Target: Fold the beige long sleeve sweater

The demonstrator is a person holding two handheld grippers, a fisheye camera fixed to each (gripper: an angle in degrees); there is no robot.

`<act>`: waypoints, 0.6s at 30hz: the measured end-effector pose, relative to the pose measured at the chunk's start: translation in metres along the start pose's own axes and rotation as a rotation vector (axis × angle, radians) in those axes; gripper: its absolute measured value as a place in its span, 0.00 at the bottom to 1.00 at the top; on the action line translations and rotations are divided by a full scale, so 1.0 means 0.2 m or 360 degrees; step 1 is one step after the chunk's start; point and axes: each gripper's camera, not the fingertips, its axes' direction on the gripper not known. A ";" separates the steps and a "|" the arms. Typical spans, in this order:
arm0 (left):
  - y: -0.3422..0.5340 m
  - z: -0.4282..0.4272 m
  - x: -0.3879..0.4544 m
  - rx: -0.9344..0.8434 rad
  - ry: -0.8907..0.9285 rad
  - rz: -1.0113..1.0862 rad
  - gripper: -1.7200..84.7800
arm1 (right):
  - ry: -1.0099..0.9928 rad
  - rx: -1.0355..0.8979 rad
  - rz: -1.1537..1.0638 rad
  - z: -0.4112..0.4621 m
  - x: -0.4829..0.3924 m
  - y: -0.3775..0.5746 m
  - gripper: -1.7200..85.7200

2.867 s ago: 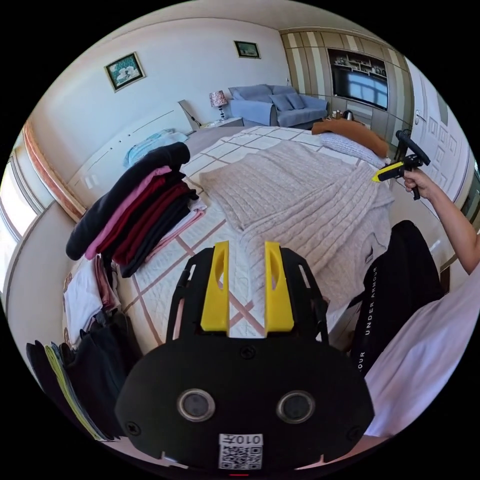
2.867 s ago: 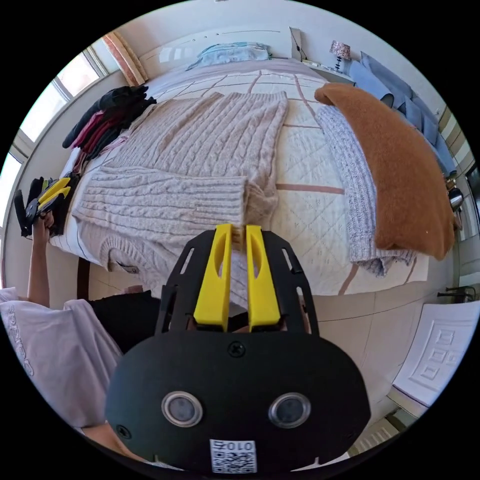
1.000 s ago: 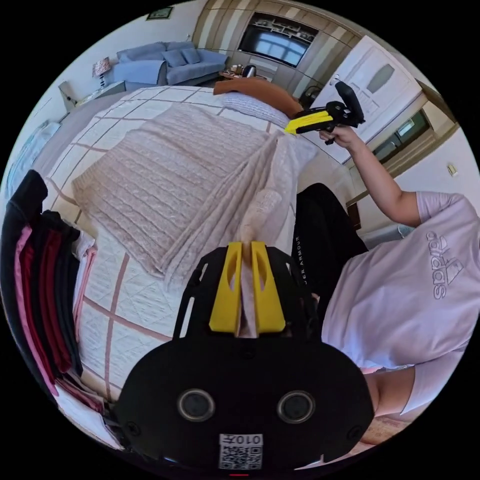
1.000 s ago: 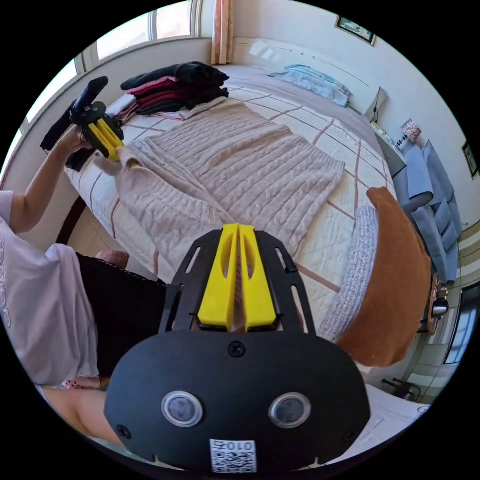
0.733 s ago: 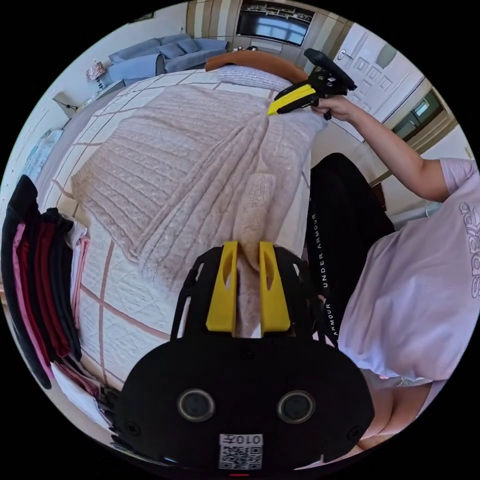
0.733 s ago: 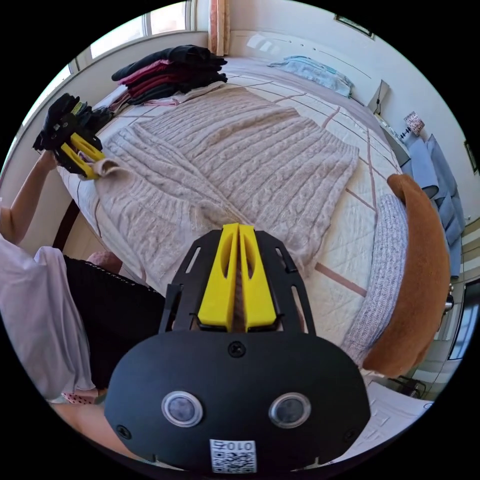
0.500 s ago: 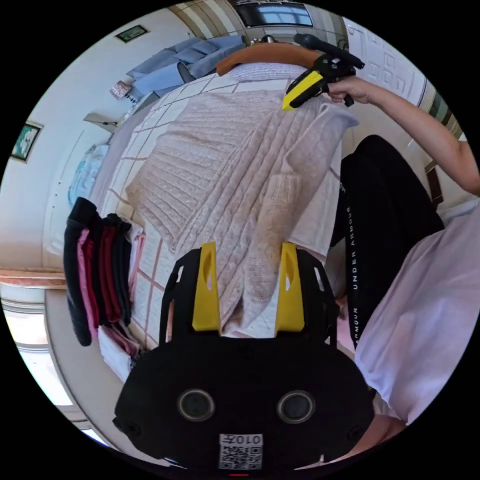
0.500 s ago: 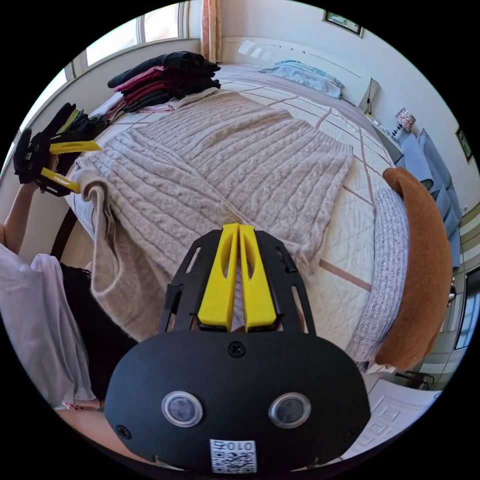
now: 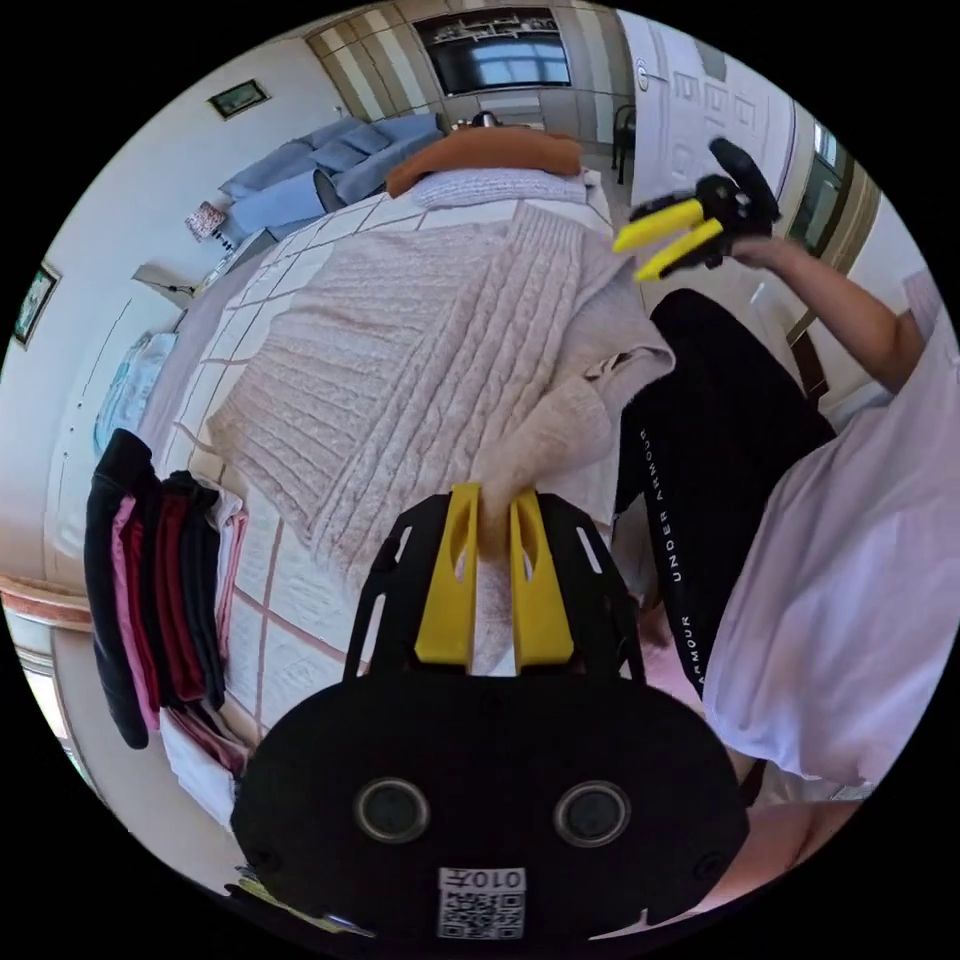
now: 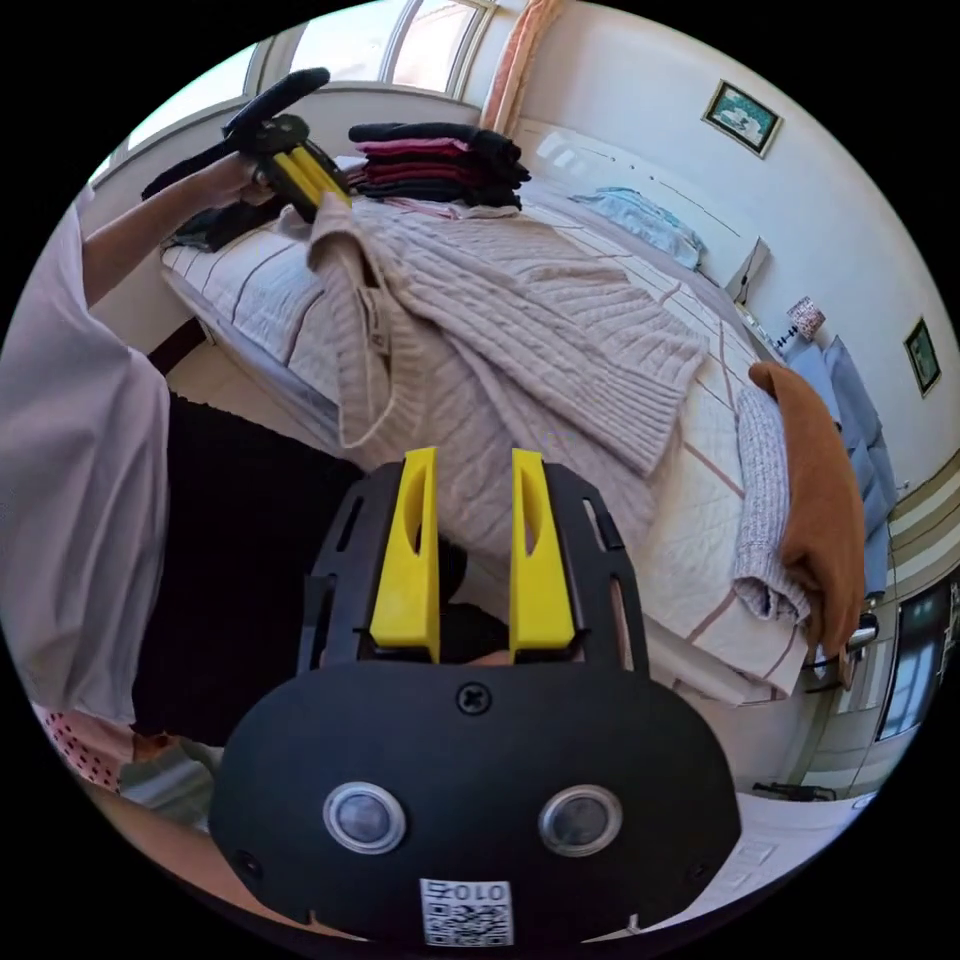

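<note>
The beige cable-knit sweater lies on the bed, its near edge pinched in my left gripper. My right gripper hangs released beside it, so lifting one-handed risks dragging the fold askew.

A quilted white bed with pinkish stripes carries everything. On it lie the beige sweater, a stack of dark and red folded clothes, a brown garment over a grey knit, and a blue pillow.

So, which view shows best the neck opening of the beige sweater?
The right gripper view: the neck opening of the beige sweater hangs open at the bed's edge. In the left gripper view it is bunched folds.
</note>
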 end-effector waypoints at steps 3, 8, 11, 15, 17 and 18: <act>0.01 -0.12 -0.20 0.0153 0.0267 -0.0150 0.06 | -0.0051 -0.0002 -0.0017 -0.02 -0.22 0.01 0.17; 0.01 -0.24 -0.44 0.0285 0.0497 -0.0249 0.05 | 0.0466 -0.0231 0.0127 0.08 -0.43 -0.08 0.20; -0.01 -0.29 -0.45 0.0244 0.0442 -0.0173 0.05 | 0.0655 -0.0079 0.0266 0.04 -0.40 -0.10 0.19; 0.00 -0.33 -0.46 0.0240 0.0440 -0.0142 0.05 | 0.0750 -0.0043 0.0202 0.09 -0.35 -0.16 0.19; 0.03 -0.35 -0.48 0.0273 0.0456 -0.0167 0.04 | 0.0732 -0.0040 0.0079 0.14 -0.31 -0.21 0.19; 0.05 -0.37 -0.50 0.0309 0.0480 -0.0193 0.04 | 0.0736 -0.0061 0.0033 0.16 -0.31 -0.23 0.19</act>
